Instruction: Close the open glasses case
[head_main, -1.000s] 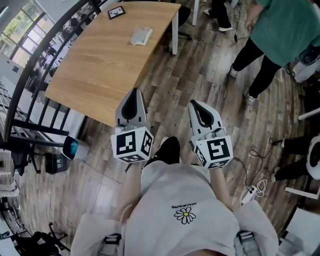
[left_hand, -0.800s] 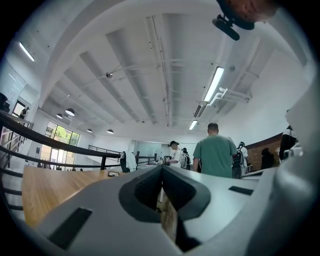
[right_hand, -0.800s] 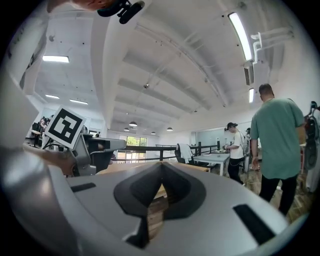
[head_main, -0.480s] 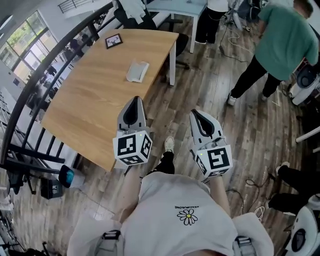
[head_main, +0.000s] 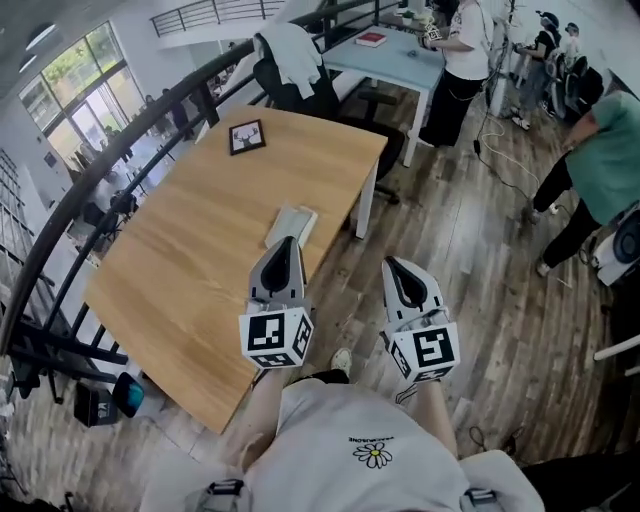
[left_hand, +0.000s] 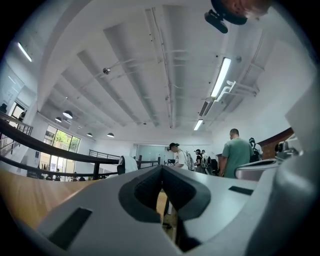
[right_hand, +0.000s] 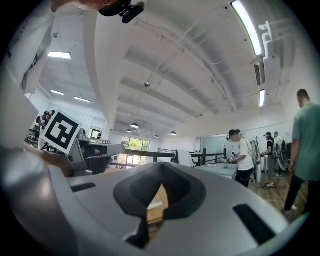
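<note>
The open glasses case (head_main: 297, 220), pale grey, lies on the wooden table (head_main: 190, 270) near its right edge. In the head view my left gripper (head_main: 286, 245) hangs over the table with its tip just in front of the case's near end. Its jaws are shut and hold nothing, as the left gripper view (left_hand: 161, 167) also shows. My right gripper (head_main: 393, 265) is held over the floor to the right of the table, shut and empty. In the right gripper view (right_hand: 161, 165) a bit of the case (right_hand: 155, 204) shows under the closed jaws.
A framed deer picture (head_main: 247, 137) stands at the table's far end. A black railing (head_main: 60, 230) runs along the left. Behind are a chair with a white garment (head_main: 290, 50) and a blue table (head_main: 400, 55). People (head_main: 590, 170) stand on the wooden floor at the right.
Both grippers and the person have come forward toward the table. The case, far ahead a second ago, now lies right at the left gripper's tip. Both stay shut.
</note>
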